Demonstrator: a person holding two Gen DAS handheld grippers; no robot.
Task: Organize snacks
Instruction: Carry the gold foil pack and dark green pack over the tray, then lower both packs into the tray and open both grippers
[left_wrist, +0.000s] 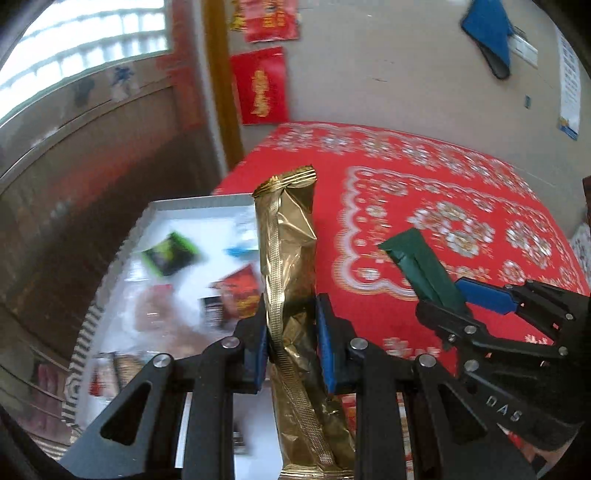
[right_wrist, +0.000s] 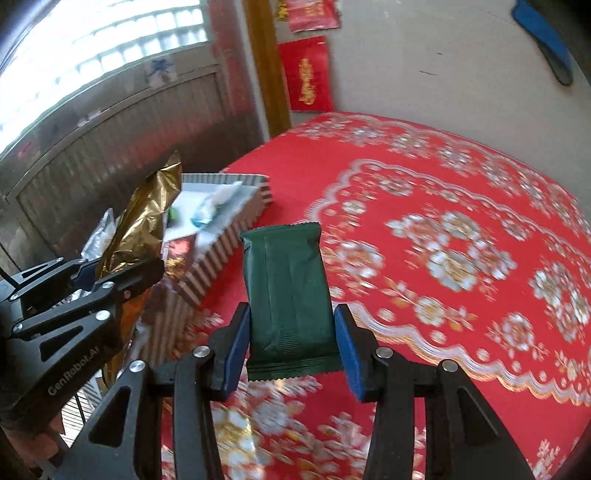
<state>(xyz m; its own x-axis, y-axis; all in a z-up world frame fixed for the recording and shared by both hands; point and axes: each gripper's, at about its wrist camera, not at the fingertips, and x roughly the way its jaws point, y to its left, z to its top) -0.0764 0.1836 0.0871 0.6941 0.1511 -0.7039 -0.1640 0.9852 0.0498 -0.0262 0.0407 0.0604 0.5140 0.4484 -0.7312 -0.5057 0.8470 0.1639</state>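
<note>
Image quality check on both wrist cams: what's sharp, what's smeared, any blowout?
Left wrist: gold packet and left gripper sharp, tray contents motion-smeared, window blown out. Right wrist: green packet crisp, tablecloth blurred, strong fisheye curvature.

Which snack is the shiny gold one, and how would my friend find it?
Look at the table with the red flowered cloth, then at the white tray at its left edge. In front of the tray, the left tongs pinch a long gold packet standing upright. The right tongs hold a short dark green packet instead.
</note>
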